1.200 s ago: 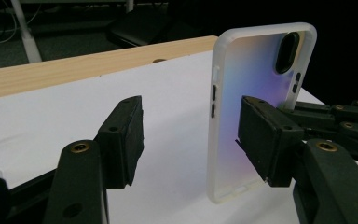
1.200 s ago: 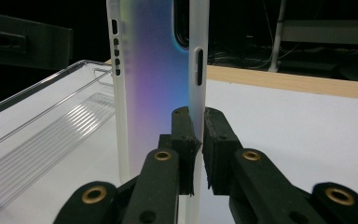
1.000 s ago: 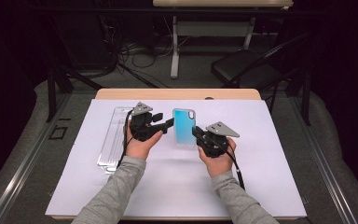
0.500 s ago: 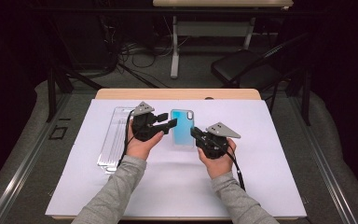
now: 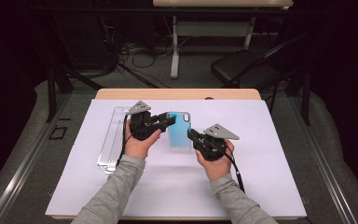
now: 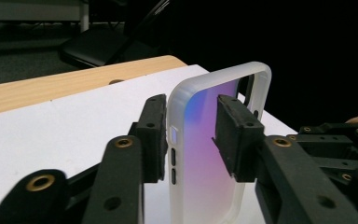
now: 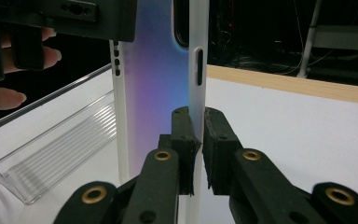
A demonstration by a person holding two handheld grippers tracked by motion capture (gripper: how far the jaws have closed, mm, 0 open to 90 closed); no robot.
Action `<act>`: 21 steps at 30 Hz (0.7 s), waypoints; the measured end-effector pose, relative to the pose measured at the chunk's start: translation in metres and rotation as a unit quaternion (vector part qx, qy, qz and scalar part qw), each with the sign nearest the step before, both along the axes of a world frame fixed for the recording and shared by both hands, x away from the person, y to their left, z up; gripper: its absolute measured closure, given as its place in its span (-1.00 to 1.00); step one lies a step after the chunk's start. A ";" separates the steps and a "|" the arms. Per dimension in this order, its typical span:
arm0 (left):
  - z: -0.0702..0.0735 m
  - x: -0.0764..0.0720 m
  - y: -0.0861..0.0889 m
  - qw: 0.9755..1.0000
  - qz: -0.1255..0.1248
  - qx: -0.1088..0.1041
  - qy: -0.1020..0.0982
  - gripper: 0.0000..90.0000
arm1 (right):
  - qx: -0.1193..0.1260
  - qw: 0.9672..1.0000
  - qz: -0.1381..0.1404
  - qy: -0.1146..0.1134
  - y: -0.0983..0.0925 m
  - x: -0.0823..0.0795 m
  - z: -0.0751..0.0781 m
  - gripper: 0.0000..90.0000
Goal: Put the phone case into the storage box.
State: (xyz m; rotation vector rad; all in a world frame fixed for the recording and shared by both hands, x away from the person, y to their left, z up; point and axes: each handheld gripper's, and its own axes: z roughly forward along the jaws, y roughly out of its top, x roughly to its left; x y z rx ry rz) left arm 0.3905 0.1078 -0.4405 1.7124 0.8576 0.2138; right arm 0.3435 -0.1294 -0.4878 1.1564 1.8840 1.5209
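Note:
A phone case [image 5: 181, 135] with a frosted white rim and a blue-purple back is held just off the white sheet between both hands. My right gripper [image 5: 191, 135] is shut on its long side rim, below the side button slot [image 7: 199, 67], and the pads [image 7: 182, 135] pinch the wall. My left gripper [image 5: 170, 120] stands open around the case's top corner. One of its fingers [image 6: 154, 135] lies against the outside of the rim. The other sits inside the case [image 6: 200, 158] with a gap to the wall.
A clear plastic tray [image 5: 114, 140] lies on the white sheet [image 5: 270, 149] to the left of my left hand; it is also in the right gripper view [image 7: 51, 154]. The wooden table edge [image 5: 177, 94] runs along the back, with a dark chair [image 5: 242, 70] beyond.
The left gripper's jaws have edged right, around the case's top corner. The case has tipped a little. The right hand has barely moved.

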 end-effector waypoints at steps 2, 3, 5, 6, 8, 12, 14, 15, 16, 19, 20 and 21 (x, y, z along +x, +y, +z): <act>0.000 0.000 0.000 1.000 -0.001 -0.002 0.000 0.47 | 0.002 1.000 0.000 0.002 -0.001 0.000 0.000 0.86; 0.000 0.000 0.000 1.000 -0.002 -0.002 0.001 0.48 | 0.002 1.000 0.001 0.001 -0.001 0.001 0.000 0.86; 0.000 0.000 0.001 1.000 0.000 -0.001 0.002 0.51 | 0.005 1.000 0.003 0.003 -0.002 0.001 0.001 0.86; 0.000 0.000 0.001 1.000 0.000 -0.003 0.002 0.54 | 0.004 1.000 0.003 0.003 -0.002 0.001 0.001 0.86; -0.001 0.000 0.002 1.000 0.004 -0.003 0.004 0.59 | 0.004 1.000 0.004 0.004 -0.002 0.001 0.001 0.86; -0.001 0.000 0.004 1.000 0.001 -0.006 0.003 0.66 | 0.004 1.000 0.005 0.003 -0.002 0.000 0.001 0.86; -0.002 0.000 0.004 1.000 0.002 -0.006 0.003 0.67 | 0.005 1.000 0.005 0.004 -0.002 0.001 0.001 0.86; -0.002 -0.001 0.005 1.000 0.002 -0.005 0.002 0.68 | 0.005 1.000 0.005 0.004 -0.002 0.001 0.001 0.86; -0.002 -0.001 0.005 1.000 0.001 -0.003 0.001 0.69 | 0.005 1.000 0.006 0.004 -0.002 0.001 0.001 0.86; -0.002 -0.001 0.006 1.000 0.002 -0.003 0.002 0.70 | 0.004 1.000 0.007 0.003 -0.002 0.001 0.001 0.86; -0.003 -0.002 0.007 1.000 0.002 -0.004 0.002 0.71 | 0.005 1.000 0.007 0.004 -0.002 0.001 0.001 0.86; -0.003 -0.002 0.007 1.000 0.001 -0.004 0.002 0.71 | 0.005 1.000 0.008 0.003 -0.002 0.001 0.001 0.86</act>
